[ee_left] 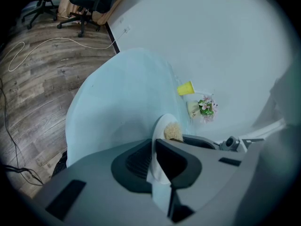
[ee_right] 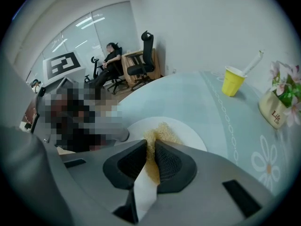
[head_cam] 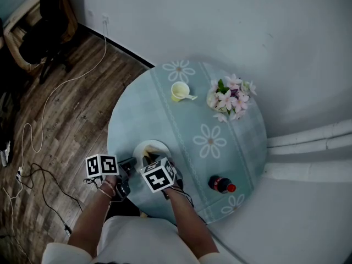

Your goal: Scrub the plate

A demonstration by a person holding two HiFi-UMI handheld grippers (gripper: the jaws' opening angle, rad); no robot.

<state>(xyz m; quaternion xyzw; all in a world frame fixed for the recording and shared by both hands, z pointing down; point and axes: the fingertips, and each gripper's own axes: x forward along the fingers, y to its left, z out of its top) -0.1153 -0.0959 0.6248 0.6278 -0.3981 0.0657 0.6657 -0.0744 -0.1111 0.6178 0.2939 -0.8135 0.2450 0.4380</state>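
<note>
A white plate [head_cam: 155,147] lies near the front left edge of the round table [head_cam: 165,109]. My left gripper [ee_left: 154,161] is shut on the plate [ee_left: 161,133] at its rim, seen edge-on between the jaws. My right gripper [ee_right: 150,161] is shut on a tan scrub sponge [ee_right: 160,133], which rests on the plate [ee_right: 183,133]. In the head view both grippers, left gripper [head_cam: 127,172] and right gripper [head_cam: 155,166], sit over the plate's near side and hide part of it. The sponge [ee_left: 173,132] also shows on the plate in the left gripper view.
A yellow cup [head_cam: 179,91] with a straw stands at the table's far side, beside a flower pot [head_cam: 225,99]. A dark bottle with a red cap [head_cam: 221,185] stands at the front right. Cables [head_cam: 38,131] run over the wooden floor on the left; office chairs [ee_left: 89,1] stand far back.
</note>
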